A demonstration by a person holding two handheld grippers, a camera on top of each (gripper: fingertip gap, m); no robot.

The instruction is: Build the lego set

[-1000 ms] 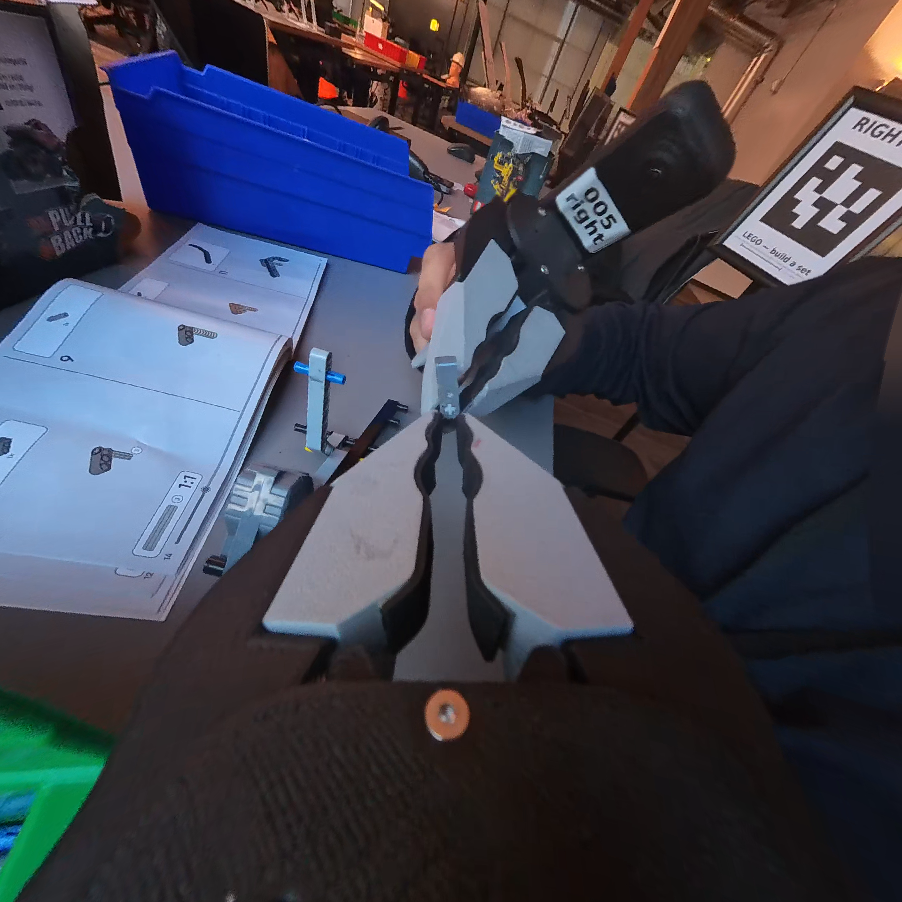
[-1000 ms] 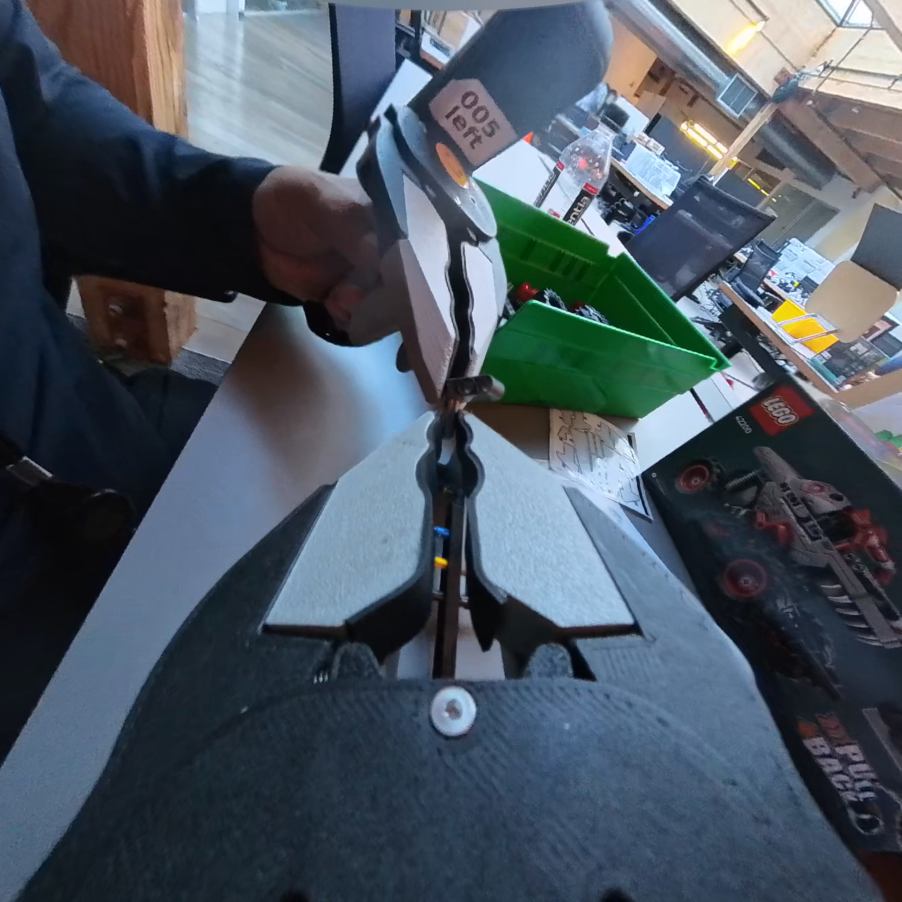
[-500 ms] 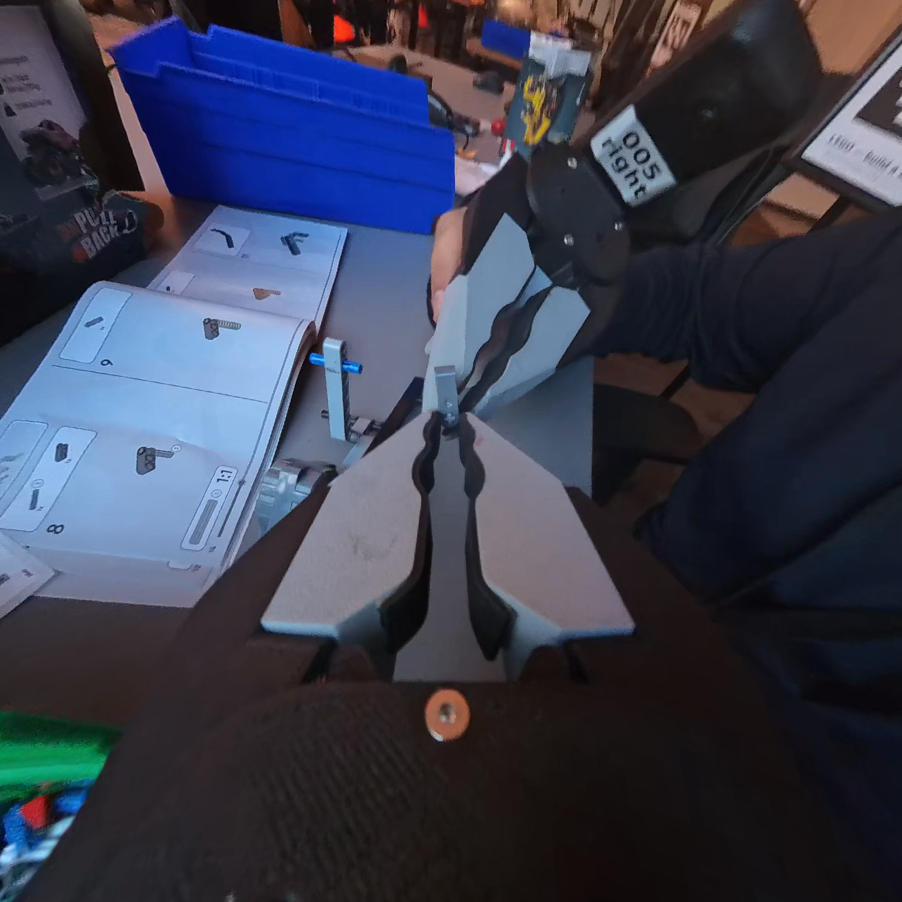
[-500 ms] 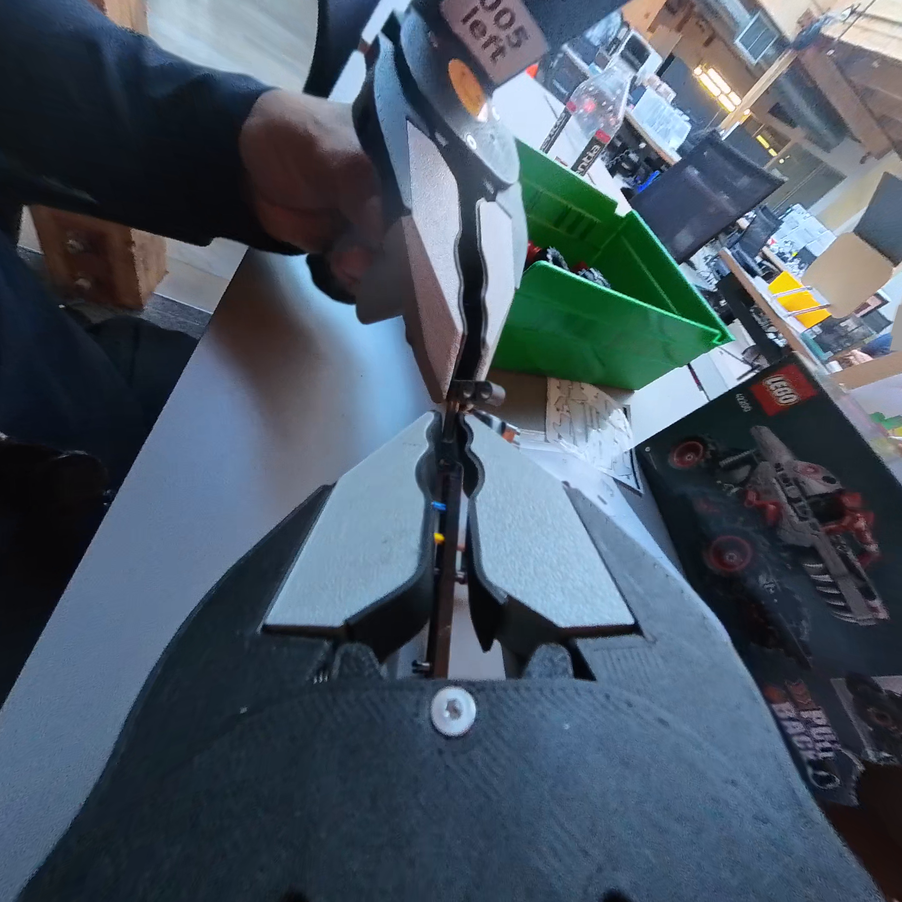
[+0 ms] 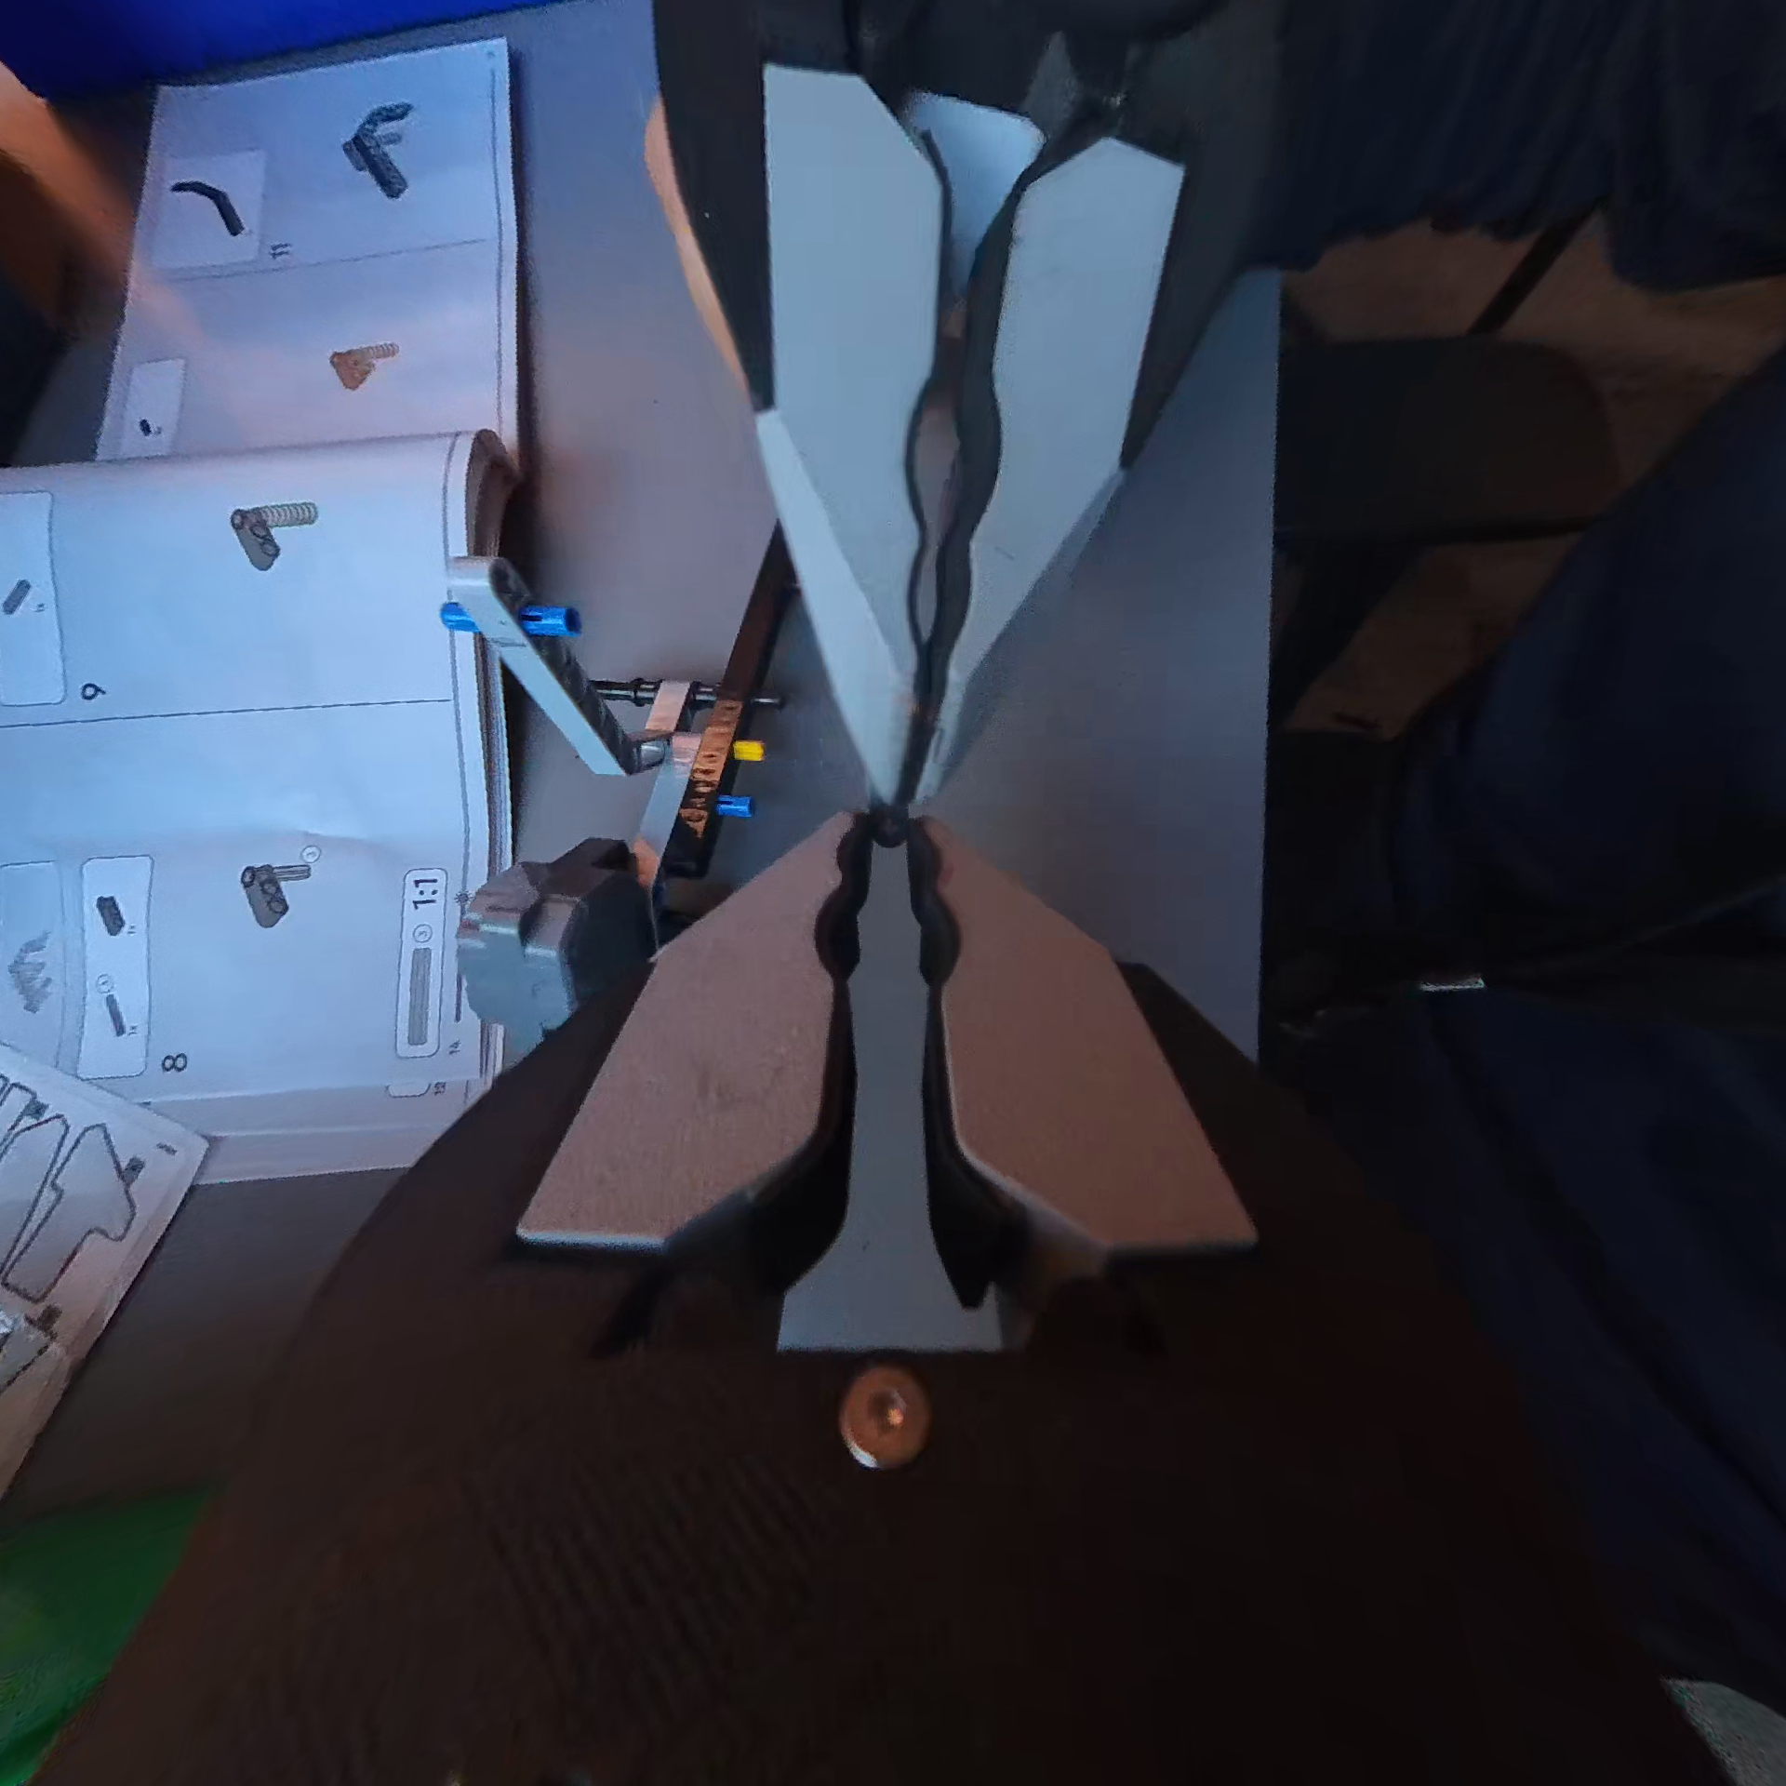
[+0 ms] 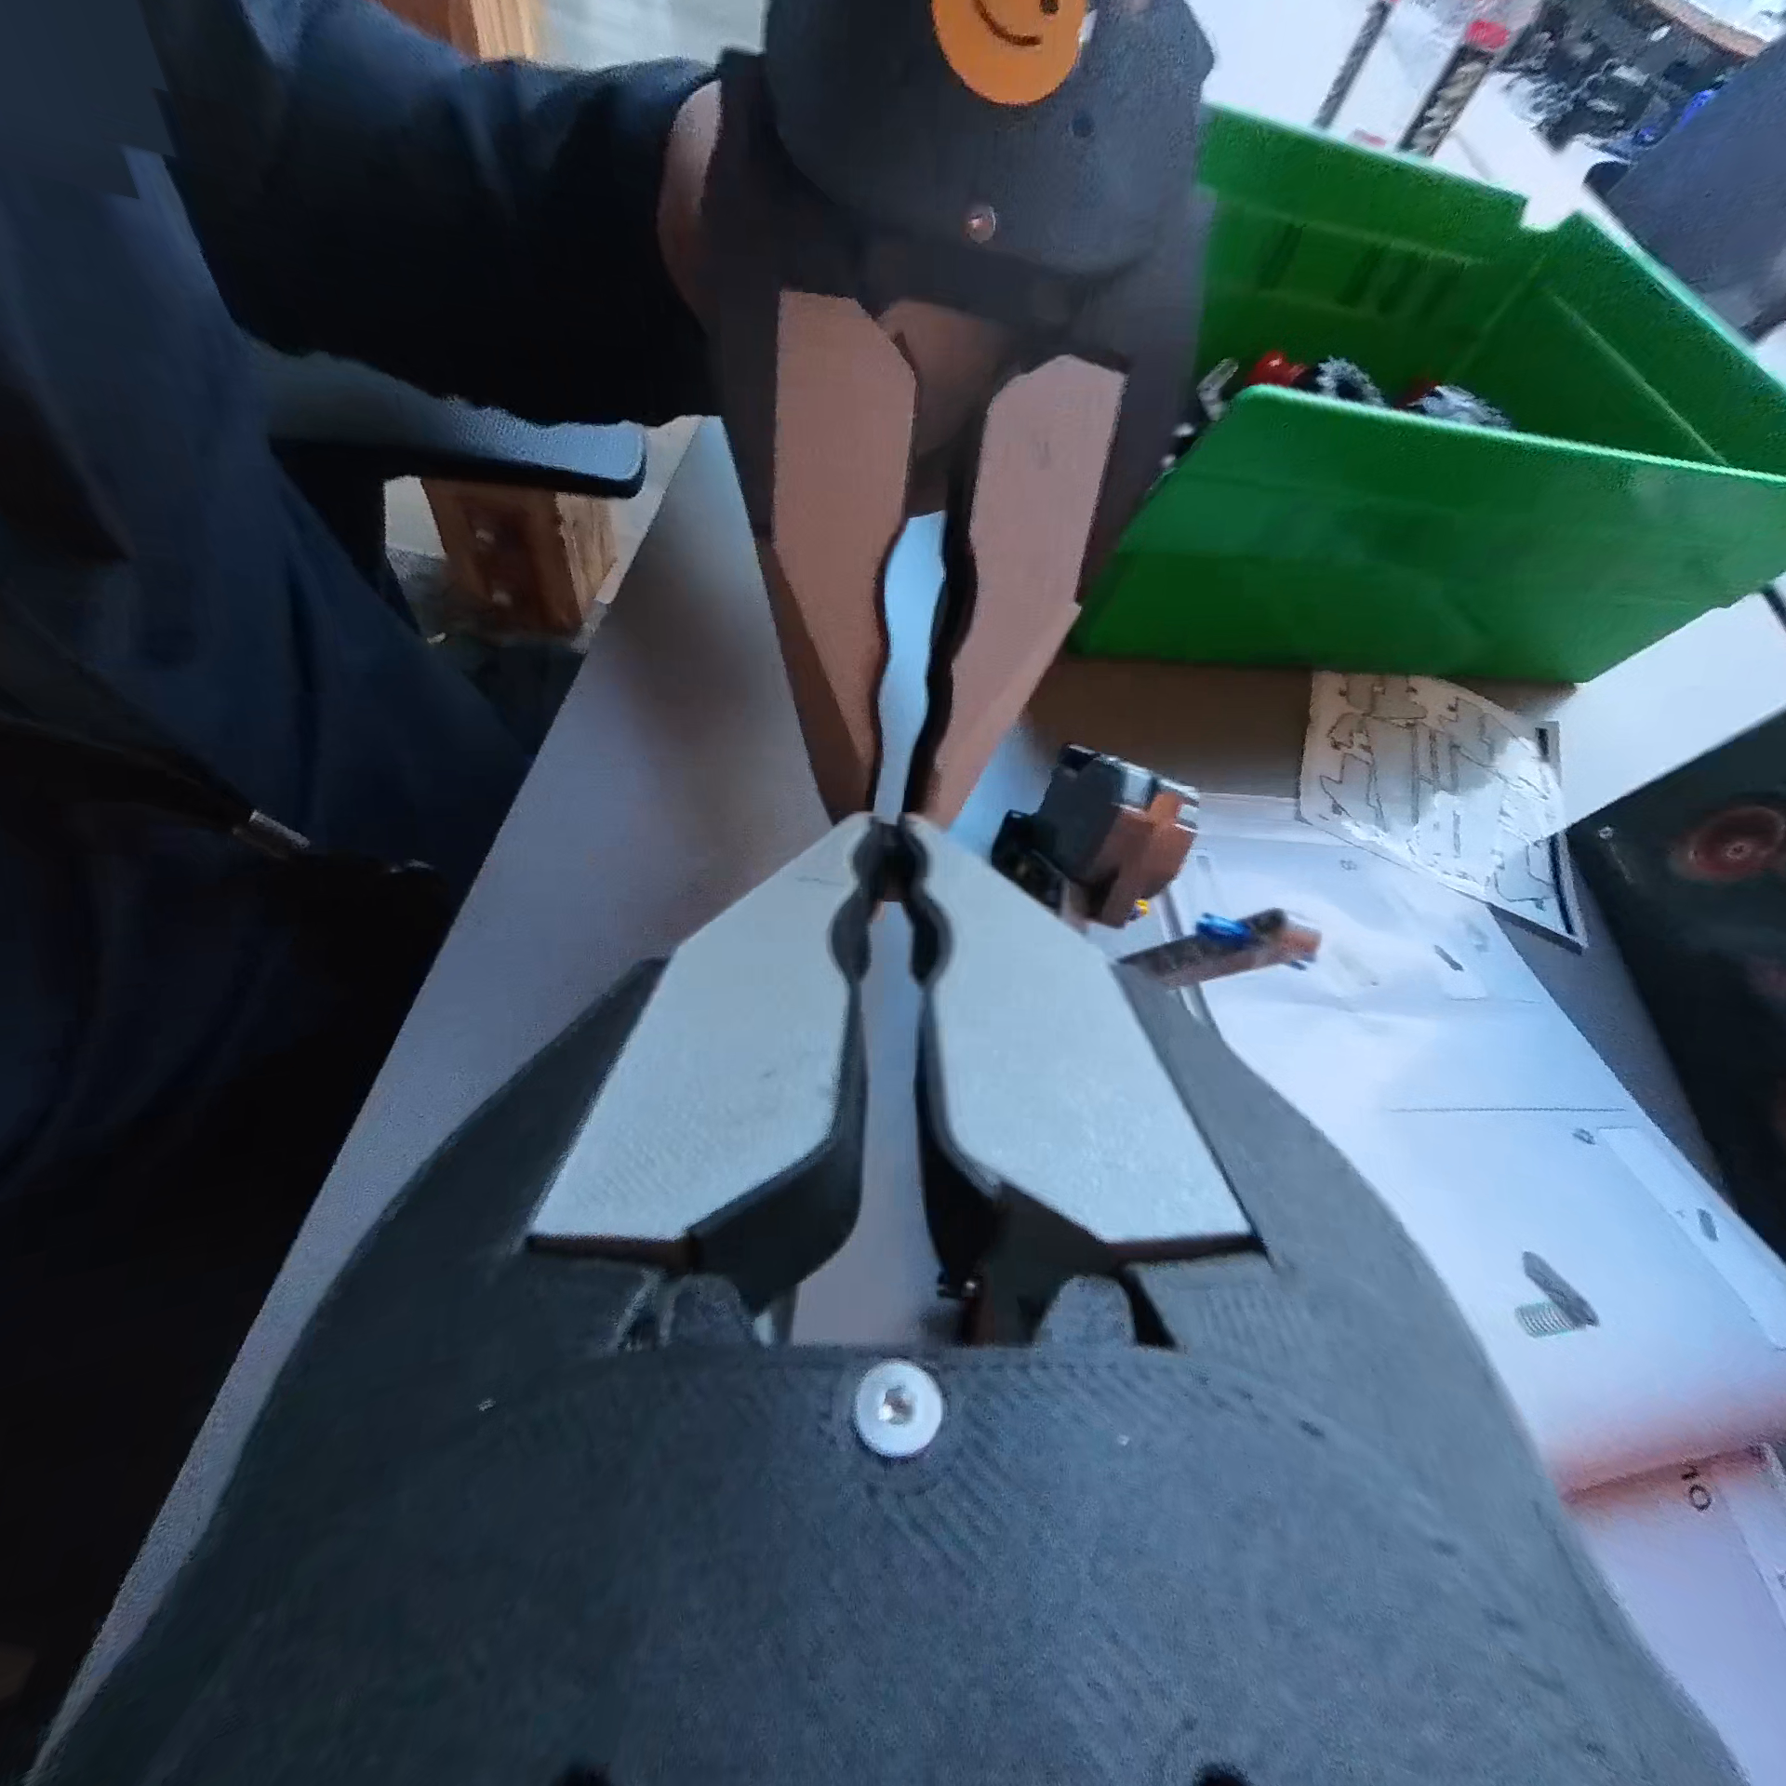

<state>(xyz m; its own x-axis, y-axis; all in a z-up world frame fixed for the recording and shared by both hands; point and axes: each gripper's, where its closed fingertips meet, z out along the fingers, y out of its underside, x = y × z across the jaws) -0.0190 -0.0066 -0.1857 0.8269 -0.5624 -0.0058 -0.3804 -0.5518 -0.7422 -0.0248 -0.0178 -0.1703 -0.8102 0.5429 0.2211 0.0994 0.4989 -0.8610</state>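
Two hand-held grippers tip to tip over the desk

Two hand-held grippers meet nose to nose above the grey desk [image 5: 1092,676]. Our left hand-held gripper [image 5: 884,829] has its tips drawn nearly together w/ a small dark bit at the very point; we can't tell if it is a lego pin or just the pads. Our right hand-held gripper [image 6: 887,850] looks the same: tips almost touching, sth dark between them, too small to name. In each wrist view the opposite gripper hangs tips-down, so the 4 fingers converge on 1 spot.

On the desk, just left of that spot in the left view, lies 1 partial lego build [image 5: 676,773]: a black beam w/ a light grey beam [image 5: 541,667] tilted up from it. We count 3 blue pin ends and 1 yellow pin [image 5: 747,749] on it. Touching its near end is 1 grey blocky part [image 5: 541,952].

One open instruction booklet [image 5: 242,734] lies beside the build, the grey beam overlapping its edge. One loose sheet w/ line drawings [image 6: 1430,773] sits by the booklet's corner.

One green bin [image 6: 1450,541] stands on the desk behind the sheet in the right view, w/ red and dark parts inside, count unclear. One dark set box [image 6: 1711,918] shows at that view's right edge. A blue bin edge [image 5: 193,39] shows at the top of the left view. Dark sleeves show behind both grippers.
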